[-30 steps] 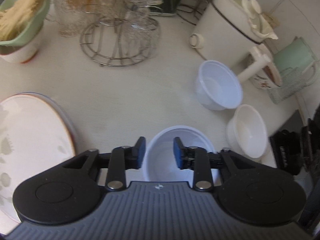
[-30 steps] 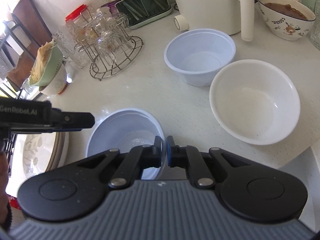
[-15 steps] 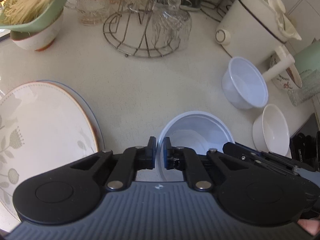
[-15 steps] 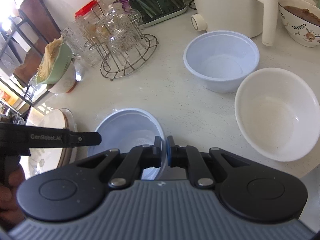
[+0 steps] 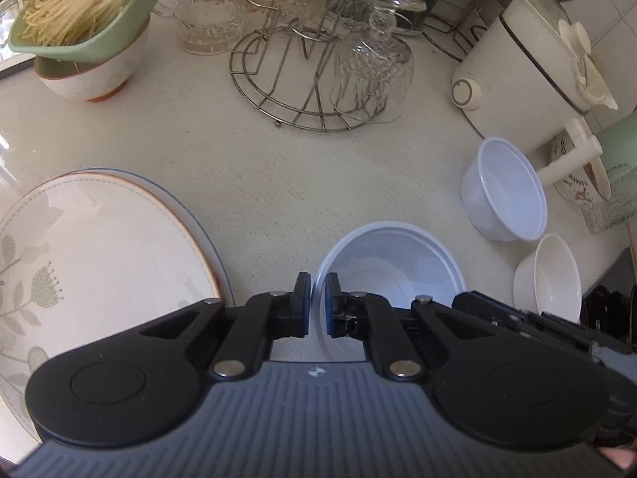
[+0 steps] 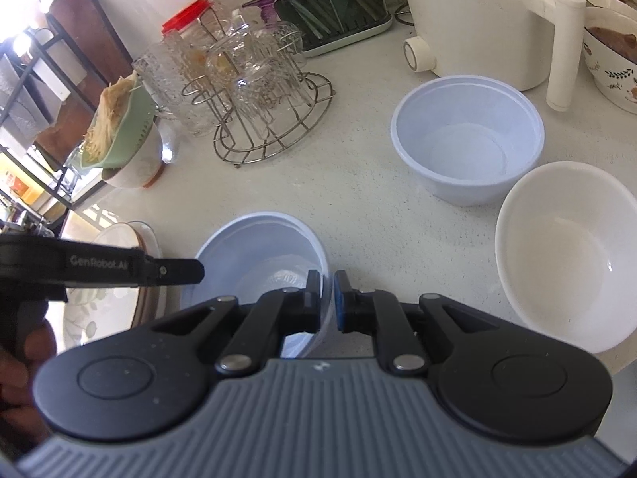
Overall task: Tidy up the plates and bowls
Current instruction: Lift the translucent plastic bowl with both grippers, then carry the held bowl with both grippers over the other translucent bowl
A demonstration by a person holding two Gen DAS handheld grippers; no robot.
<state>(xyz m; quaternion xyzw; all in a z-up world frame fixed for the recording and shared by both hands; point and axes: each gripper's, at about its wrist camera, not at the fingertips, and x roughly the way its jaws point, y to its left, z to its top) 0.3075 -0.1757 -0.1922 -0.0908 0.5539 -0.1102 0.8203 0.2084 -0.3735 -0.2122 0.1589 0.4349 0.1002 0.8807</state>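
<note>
Your left claw [image 5: 317, 303] points steeply down, its pads pinched tight on a thin rim. Your right claw [image 6: 326, 300] angles down too, clamped just as narrowly on the opposite rim. Your left claw's arm reaches in from the left of the right view, your hand [image 6: 24, 362] wrapped round its grip.

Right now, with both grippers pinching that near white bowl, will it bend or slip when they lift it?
The near bowl looks thin and slightly see-through, so it is probably light plastic and may flex. The left gripper and right gripper each pinch only its thin rim on opposite sides, so it could twist or slip. It is empty, so lifting should be easy.
</note>
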